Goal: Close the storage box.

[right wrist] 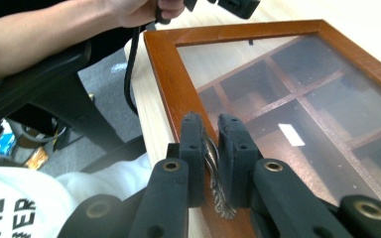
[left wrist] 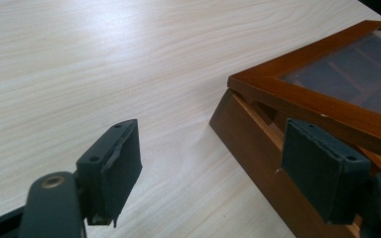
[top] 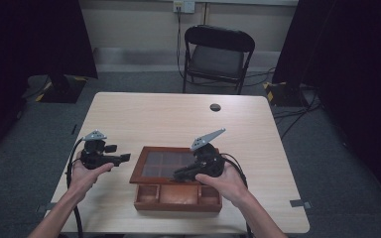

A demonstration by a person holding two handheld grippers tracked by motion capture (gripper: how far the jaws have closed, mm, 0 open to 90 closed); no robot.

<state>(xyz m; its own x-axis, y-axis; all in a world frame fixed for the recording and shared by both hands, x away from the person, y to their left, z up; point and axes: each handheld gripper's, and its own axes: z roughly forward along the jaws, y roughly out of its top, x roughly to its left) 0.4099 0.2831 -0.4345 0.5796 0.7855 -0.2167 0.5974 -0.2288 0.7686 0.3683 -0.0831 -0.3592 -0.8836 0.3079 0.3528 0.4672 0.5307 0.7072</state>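
Right hand-held gripper (right wrist: 212, 144) clamped on lid handle (right wrist: 217, 184), wooden box (top: 177, 197) beside left hand-held gripper (left wrist: 228, 173), jaws apart

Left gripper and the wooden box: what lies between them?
Bare tabletop separates the left gripper from the wooden box, seen in the high view.

wooden box (top: 177, 197) (glass lid (top: 166, 165) raised), table (top: 144, 119)

grey carpet (top: 129, 82) – folding chair (top: 217, 57) – dark curtains (top: 357, 59)
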